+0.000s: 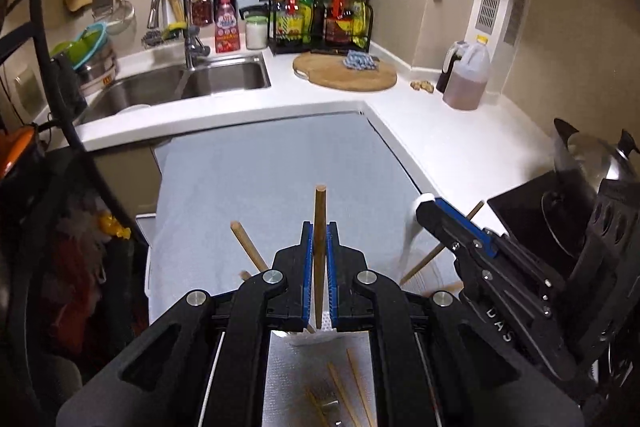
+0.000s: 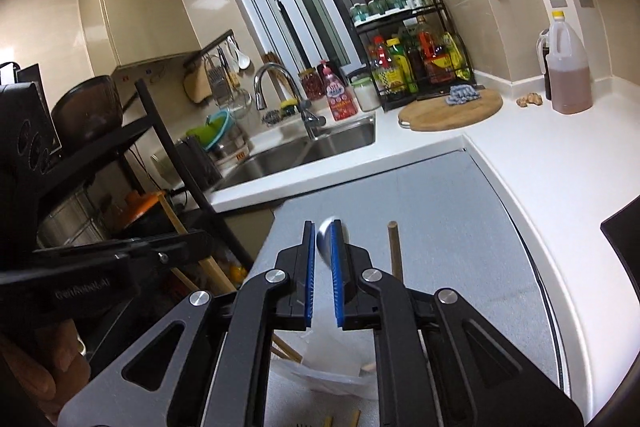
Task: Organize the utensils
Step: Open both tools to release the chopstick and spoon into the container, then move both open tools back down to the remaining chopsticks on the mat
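Observation:
My left gripper (image 1: pixel 319 227) is shut on a wooden chopstick (image 1: pixel 319 211) that stands upright between its blue pads. Other wooden chopsticks (image 1: pixel 248 247) lean out beside it, and several more lie below (image 1: pixel 348 387). My right gripper (image 1: pixel 430 205) shows at the right of the left wrist view. In the right wrist view the right gripper (image 2: pixel 324 227) is shut on a metal spoon (image 2: pixel 325 243), whose bowl sticks up between the pads. An upright chopstick (image 2: pixel 394 247) stands just to its right. The left gripper's body (image 2: pixel 100 267) shows at the left.
A grey mat (image 1: pixel 264 179) covers the surface ahead. Behind are a white counter (image 1: pixel 440 131), a steel sink (image 1: pixel 192 83) with a faucet, a round wooden board (image 1: pixel 344 75), a spice rack (image 1: pixel 320 15) and an oil jug (image 1: pixel 466 75). A black rack (image 2: pixel 160 131) stands at the left.

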### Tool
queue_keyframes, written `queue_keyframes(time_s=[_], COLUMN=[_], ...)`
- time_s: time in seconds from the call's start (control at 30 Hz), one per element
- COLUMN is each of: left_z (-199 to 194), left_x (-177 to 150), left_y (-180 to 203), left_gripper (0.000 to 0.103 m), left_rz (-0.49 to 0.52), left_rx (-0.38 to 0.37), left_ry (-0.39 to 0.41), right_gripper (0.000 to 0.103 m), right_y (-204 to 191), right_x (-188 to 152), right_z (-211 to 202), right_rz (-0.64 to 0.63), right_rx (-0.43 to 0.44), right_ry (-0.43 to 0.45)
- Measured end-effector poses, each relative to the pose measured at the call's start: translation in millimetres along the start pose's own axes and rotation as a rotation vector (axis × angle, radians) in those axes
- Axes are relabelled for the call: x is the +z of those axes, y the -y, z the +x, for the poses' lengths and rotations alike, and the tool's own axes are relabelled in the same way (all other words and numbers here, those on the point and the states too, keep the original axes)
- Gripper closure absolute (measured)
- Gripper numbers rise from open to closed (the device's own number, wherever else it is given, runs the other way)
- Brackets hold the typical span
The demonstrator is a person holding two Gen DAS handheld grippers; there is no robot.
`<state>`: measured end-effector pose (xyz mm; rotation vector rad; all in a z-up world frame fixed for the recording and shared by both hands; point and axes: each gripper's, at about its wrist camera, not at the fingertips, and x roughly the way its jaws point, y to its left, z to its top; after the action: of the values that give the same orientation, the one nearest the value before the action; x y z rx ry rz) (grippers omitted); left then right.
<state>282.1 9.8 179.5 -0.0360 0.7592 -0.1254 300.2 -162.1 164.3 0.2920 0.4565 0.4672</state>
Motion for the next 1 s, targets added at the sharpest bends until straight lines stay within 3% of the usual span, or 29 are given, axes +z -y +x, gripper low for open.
queue_keyframes(time_s=[0.03,0.17,0.33,0.63,1.0], left_z=[2.2,-7.5,-29.5,-63.1,-109.5], left_x=[-2.7,-7.9,-11.7,-21.1,-58.1], left_y=[1.5,6.6,8.0,4.9,5.1], left_gripper=[0.094,0.067,0.066,0.066,0.066], left_rz=[0.007,0.03,0.02,-0.002,-0.019], left_rx=[0.003,0.032,0.021,0.021,0.042], left_ry=[-0.007,0.027,0.061,0.099,0.18], right_gripper=[0.093,0.091,0.084,0.083,0.083], right_y=[-0.5,-7.1,-13.8,-23.9,-44.4], right_x=[-1.5,-5.2,-7.5,-4.3,-8.8], right_z=[-0.5,-6.5,-19.6,-34.4,-96.6], right_rz=[-0.002,-0.043,-0.076,-0.106,-0.179], right_rx=[-0.004,-0.044,-0.078,-0.097,-0.096], right_ry=[-0.008,-0.025,-0.023,-0.031,0.07])
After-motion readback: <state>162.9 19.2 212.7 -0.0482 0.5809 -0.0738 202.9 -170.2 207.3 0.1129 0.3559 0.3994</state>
